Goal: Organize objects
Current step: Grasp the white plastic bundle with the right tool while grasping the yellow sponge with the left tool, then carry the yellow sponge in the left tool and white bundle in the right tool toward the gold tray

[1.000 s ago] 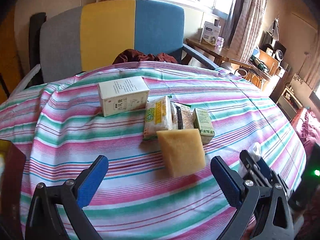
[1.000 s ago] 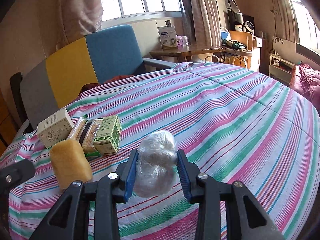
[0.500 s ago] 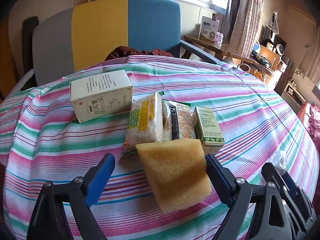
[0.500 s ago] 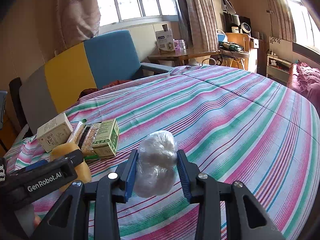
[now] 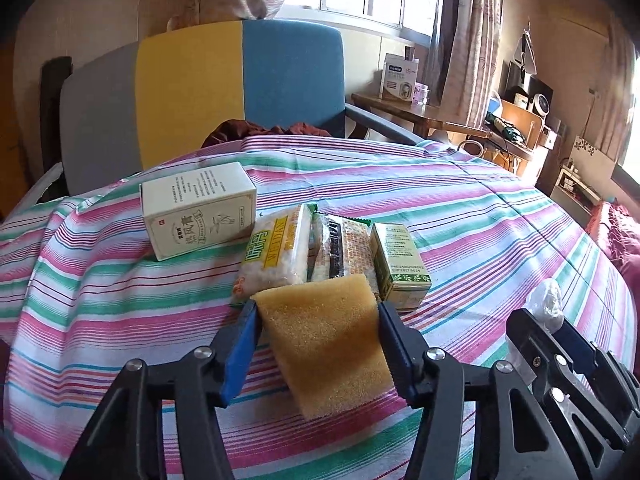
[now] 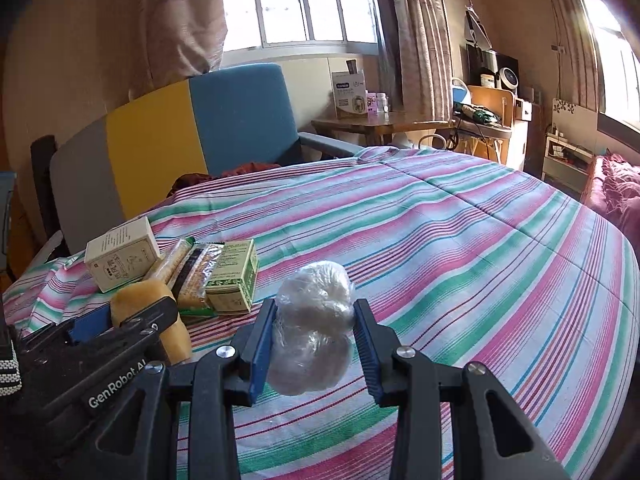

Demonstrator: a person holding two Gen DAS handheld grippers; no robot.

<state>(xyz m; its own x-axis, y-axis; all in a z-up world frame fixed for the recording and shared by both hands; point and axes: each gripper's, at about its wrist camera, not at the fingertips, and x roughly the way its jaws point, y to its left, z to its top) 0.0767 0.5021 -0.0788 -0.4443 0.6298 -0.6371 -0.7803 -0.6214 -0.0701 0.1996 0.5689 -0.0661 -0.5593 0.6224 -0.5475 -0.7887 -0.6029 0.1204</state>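
On the striped surface (image 5: pixel 120 312) I count two cartons, one white box (image 5: pixel 198 210) and one green box (image 5: pixel 400 266), two snack packets (image 5: pixel 276 254), one yellow sponge (image 5: pixel 328 340), one plastic-wrapped bundle (image 6: pixel 312 332), and two claws.

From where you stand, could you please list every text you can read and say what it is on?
"WEIDAN": yellow snack packet.
"GenRobot.AI": left gripper body.
"EXP 2827 0624", roughly: green box.
White box: Chinese print, too small to read.
Side-table carton: blurred.
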